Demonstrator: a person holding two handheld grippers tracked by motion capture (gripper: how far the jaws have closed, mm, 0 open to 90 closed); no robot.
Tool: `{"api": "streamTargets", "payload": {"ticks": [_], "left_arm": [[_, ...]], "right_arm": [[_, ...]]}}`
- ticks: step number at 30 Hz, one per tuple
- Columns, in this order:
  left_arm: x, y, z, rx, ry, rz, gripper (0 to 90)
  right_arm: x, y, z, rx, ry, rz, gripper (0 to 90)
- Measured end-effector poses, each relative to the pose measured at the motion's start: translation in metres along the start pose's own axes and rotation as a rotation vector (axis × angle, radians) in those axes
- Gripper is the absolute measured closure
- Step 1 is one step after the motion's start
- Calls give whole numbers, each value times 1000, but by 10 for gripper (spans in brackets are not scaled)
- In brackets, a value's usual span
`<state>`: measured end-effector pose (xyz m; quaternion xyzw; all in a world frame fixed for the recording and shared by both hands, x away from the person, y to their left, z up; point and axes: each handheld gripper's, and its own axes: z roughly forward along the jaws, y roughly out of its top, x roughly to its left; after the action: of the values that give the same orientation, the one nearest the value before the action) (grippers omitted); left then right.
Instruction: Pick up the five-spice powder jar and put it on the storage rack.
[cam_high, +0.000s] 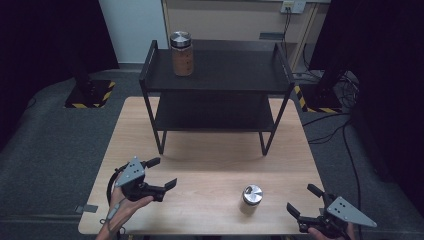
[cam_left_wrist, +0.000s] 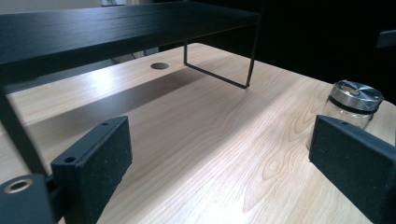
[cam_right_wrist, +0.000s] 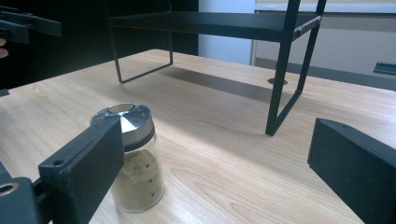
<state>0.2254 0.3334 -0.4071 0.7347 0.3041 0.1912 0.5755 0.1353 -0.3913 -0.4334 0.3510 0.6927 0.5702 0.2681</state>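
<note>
Wooden table (cam_high: 210, 170) bears an unlabelled steel-lidded jar (cam_high: 251, 199) between both grippers.

A small clear glass jar (cam_high: 251, 199) with a faceted silver metal lid stands upright on the light wood table (cam_high: 210, 170), near its front edge and right of the middle. It is roughly 1/2 full of a tan, sandy powder, and faint markings show on its glass side. It is closed and stands free, with bare table all around it.
</note>
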Motion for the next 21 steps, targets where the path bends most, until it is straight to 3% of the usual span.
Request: {"api": "streamTargets", "payload": {"ticks": [9, 13, 21], "left_arm": [[-10, -15, -34, -14, 33, -9, 47], [-17, -21, -48, -18, 52, 8, 46], [-28, -27, -63, -21, 56, 31, 41]], "right_arm": [[0, 0, 0, -2, 0, 1, 44], [0, 0, 0, -1, 0, -1, 44], [0, 0, 0, -1, -3, -1, 44]]}}
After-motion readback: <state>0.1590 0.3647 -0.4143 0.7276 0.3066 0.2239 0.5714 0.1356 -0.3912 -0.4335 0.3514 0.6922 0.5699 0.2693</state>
